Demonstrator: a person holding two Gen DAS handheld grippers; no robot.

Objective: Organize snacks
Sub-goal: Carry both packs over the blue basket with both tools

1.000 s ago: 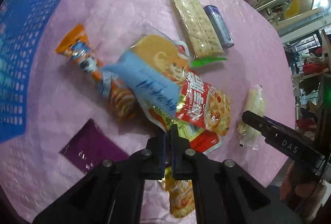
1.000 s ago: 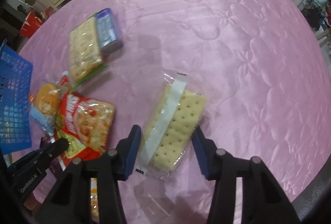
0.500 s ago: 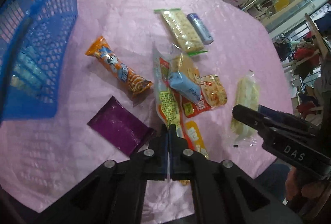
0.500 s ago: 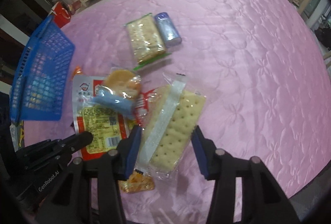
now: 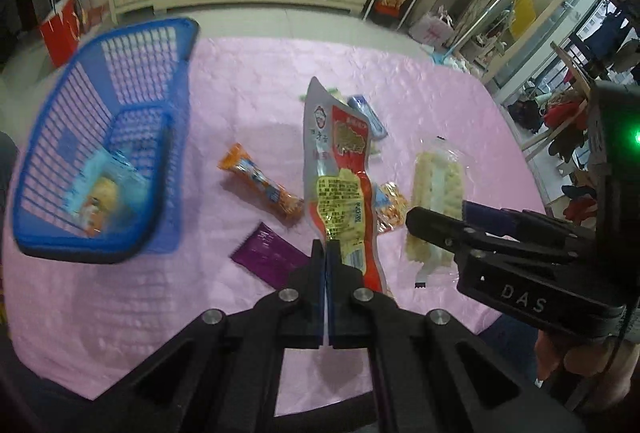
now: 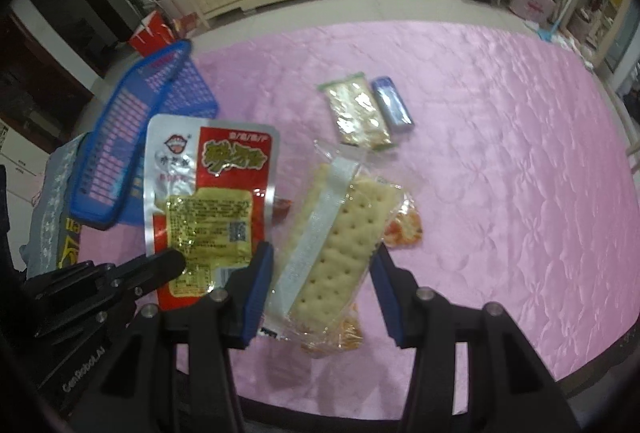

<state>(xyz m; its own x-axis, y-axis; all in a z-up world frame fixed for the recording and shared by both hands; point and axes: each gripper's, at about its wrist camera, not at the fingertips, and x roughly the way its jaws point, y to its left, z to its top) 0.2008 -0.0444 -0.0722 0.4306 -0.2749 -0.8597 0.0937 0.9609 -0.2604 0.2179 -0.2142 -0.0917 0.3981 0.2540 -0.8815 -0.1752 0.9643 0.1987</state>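
The left claw [image 5: 327, 253] is shut flat on the near edge of a red and silver snack packet [image 5: 340, 173], which is held clear of the worktop [image 5: 248, 81] and stands up away from the fingers. A second ago the same claw was pressed into a heap of packets low over the pink cloth; since then it has been raised, and a bun packet that lay on top of the heap is no longer carried with it. The right claw [image 6: 320, 273] is closed on a clear cracker packet [image 6: 340, 233], the blue pads pressing its two long sides, and this packet too has been lifted from the cloth, where it lay a second ago. In the right wrist view the two held packets are seen side by side, the red and silver one to the left. Below them an orange patterned packet [image 6: 404, 229] remains on the worktop. Farther off, a green-edged cracker packet [image 6: 358, 113] and a small blue-grey packet [image 6: 392, 105] lie just beside each other. To the left of the left claw a purple packet [image 5: 268, 249] and an orange tube-shaped snack [image 5: 260, 185] lie on the cloth, and beyond them a blue basket [image 5: 176, 161] is seen at the left edge, with a light blue packet [image 5: 100, 189] inside it.
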